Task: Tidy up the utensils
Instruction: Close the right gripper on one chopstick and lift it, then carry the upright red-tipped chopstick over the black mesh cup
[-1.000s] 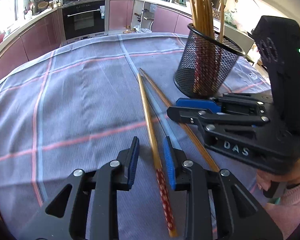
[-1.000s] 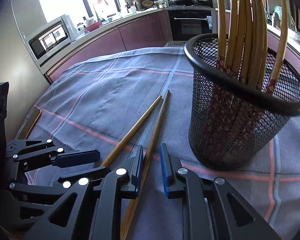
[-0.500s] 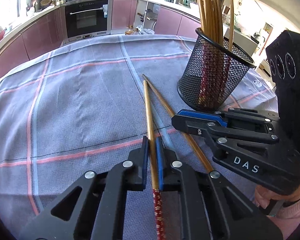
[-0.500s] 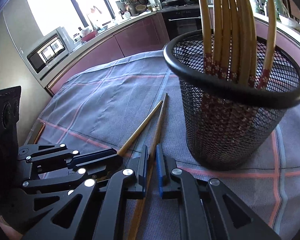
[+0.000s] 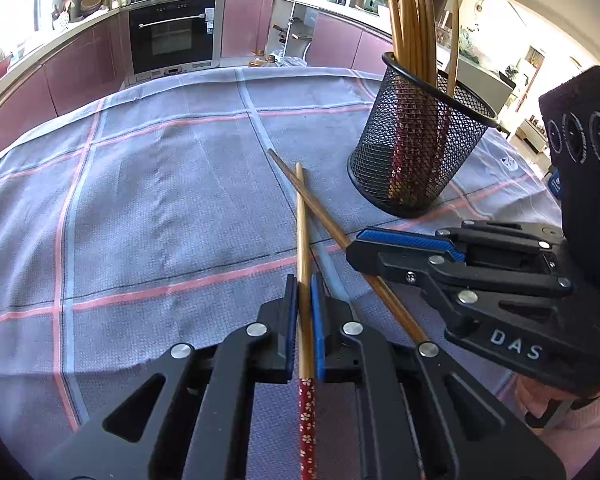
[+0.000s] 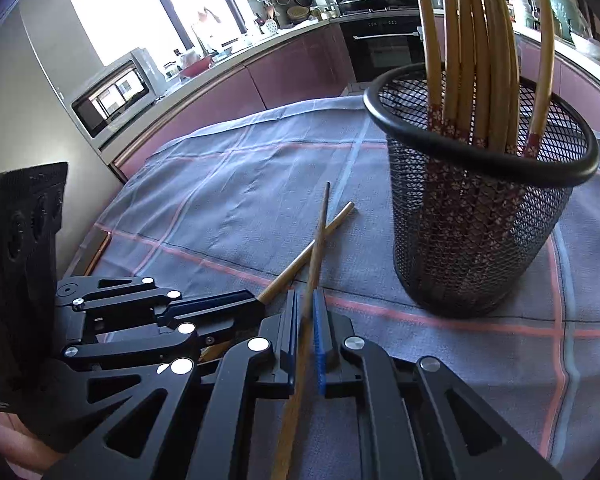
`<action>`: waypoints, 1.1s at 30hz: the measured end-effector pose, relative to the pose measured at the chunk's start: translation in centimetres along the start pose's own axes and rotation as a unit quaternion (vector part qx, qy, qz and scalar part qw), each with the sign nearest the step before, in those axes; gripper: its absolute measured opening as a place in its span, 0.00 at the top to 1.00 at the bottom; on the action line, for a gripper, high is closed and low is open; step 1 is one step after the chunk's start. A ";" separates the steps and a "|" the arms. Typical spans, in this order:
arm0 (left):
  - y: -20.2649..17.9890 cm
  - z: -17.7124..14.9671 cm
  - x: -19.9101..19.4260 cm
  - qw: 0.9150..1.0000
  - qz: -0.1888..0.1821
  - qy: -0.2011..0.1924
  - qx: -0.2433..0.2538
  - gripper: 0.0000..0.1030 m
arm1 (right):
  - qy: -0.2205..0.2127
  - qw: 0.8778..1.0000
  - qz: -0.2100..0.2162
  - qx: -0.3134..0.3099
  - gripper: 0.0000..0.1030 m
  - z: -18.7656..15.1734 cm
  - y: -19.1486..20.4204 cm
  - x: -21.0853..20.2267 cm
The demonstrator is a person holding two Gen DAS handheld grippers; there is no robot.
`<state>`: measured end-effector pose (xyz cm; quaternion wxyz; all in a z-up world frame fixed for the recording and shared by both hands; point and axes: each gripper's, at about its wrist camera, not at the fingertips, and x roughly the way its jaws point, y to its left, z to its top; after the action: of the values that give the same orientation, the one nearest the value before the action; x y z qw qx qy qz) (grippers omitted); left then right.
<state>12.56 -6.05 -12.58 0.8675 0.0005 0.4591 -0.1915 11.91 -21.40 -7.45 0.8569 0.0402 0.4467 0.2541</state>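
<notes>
My left gripper [image 5: 304, 284] is shut on a bamboo chopstick [image 5: 302, 232] with a red flowered end. My right gripper [image 6: 306, 300] is shut on a second, darker chopstick [image 6: 319, 240]. The two chopsticks cross each other a little above the grey checked tablecloth [image 5: 160, 200]. The right gripper shows in the left wrist view [image 5: 400, 248] to the right, and the left gripper shows in the right wrist view [image 6: 220, 308] to the left. A black mesh holder [image 5: 416, 152], also in the right wrist view [image 6: 480, 224], stands ahead to the right with several chopsticks upright in it.
Kitchen counters with pink cabinets and an oven [image 5: 172, 36] curve round behind the table. A microwave [image 6: 116, 92] sits on the counter at the left. The table's far edge [image 5: 280, 70] lies beyond the holder.
Both grippers closed from open onto one chopstick each. The chopsticks, which lay side by side on the cloth, now cross, and both grippers have risen slightly.
</notes>
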 end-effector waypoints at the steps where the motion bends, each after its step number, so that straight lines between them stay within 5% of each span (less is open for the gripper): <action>1: -0.1 0.1 0.1 1.000 -0.001 0.001 0.003 0.92 | 0.005 1.000 -0.001 0.000 0.91 0.0 -0.1 0.2; 33: -0.9 0.7 -1.9 1.000 0.003 -0.030 0.009 0.93 | -0.032 0.999 0.025 0.004 0.95 -0.4 -0.5 -2.5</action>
<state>11.88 -6.41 -10.49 0.8813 0.0040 0.4315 -0.1926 10.58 -23.05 -5.96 0.8643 0.0630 0.4186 0.2717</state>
